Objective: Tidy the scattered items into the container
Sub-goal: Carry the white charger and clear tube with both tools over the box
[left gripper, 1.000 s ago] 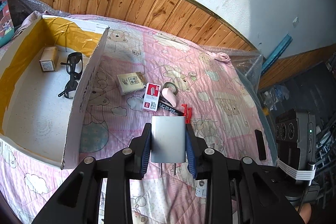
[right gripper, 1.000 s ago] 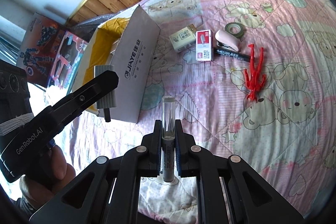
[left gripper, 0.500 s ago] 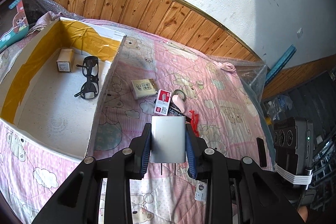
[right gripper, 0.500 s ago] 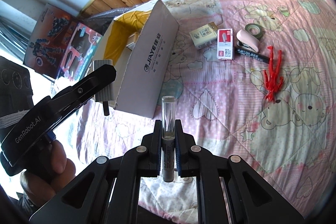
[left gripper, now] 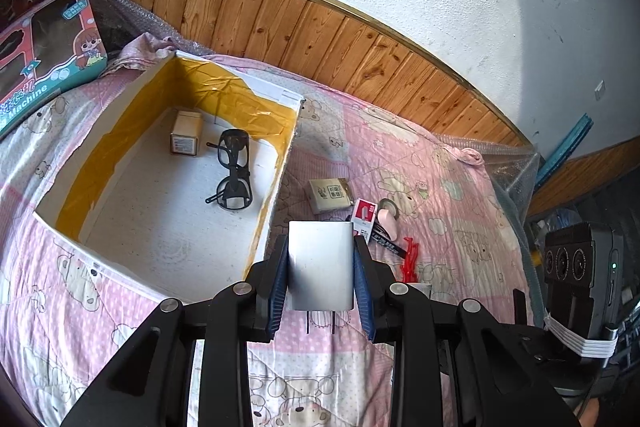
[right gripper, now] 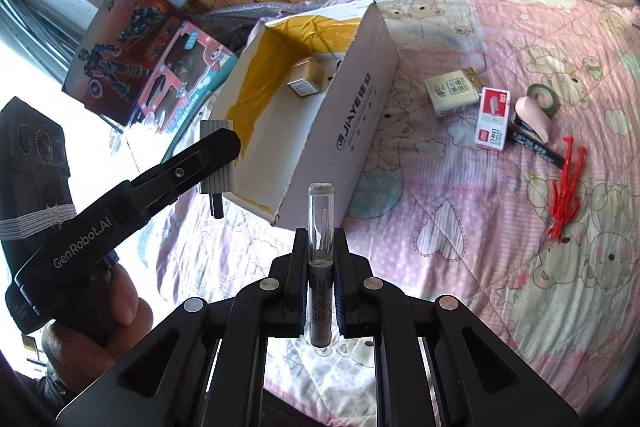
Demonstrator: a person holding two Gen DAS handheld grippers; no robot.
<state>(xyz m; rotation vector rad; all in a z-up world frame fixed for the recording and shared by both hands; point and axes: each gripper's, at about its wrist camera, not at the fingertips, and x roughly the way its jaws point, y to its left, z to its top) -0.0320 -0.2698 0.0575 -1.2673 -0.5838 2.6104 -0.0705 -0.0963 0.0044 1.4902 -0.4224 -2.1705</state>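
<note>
Meanwhile, on a pink bear-print quilt (left gripper: 400,155), the left gripper (left gripper: 321,267) pinches a white plug-in charger (left gripper: 320,265) between its blue pads, prongs pointing down, held in the air just past the near right corner of the open cardboard box (left gripper: 276,183). In the right wrist view the same gripper (right gripper: 218,157) shows at 9 o'clock, gripped by a hand (right gripper: 96,319), with the charger (right gripper: 218,171) near the box's (right gripper: 352,123) near end.

The right gripper (right gripper: 320,247) has its jaws pressed on a marker pen (right gripper: 320,231), clear cap upward, above the quilt (right gripper: 480,247) beside the box's printed side.

Inside the box, a small brown carton (left gripper: 186,137) lies toward the far end, at 11 o'clock from the black glasses (left gripper: 232,171) that rest near the right wall.

Out on the quilt, at 2 o'clock from the charger in the left wrist view, loose items cluster: a beige packet (left gripper: 330,195), a red-and-white staples box (left gripper: 364,217), a pink stapler (left gripper: 388,229), a roll of dark tape (left gripper: 388,205), a black pen (left gripper: 386,245) and a red plastic clip (left gripper: 410,261).

Toy boxes (right gripper: 140,67) stand beyond the box's far left side.
</note>
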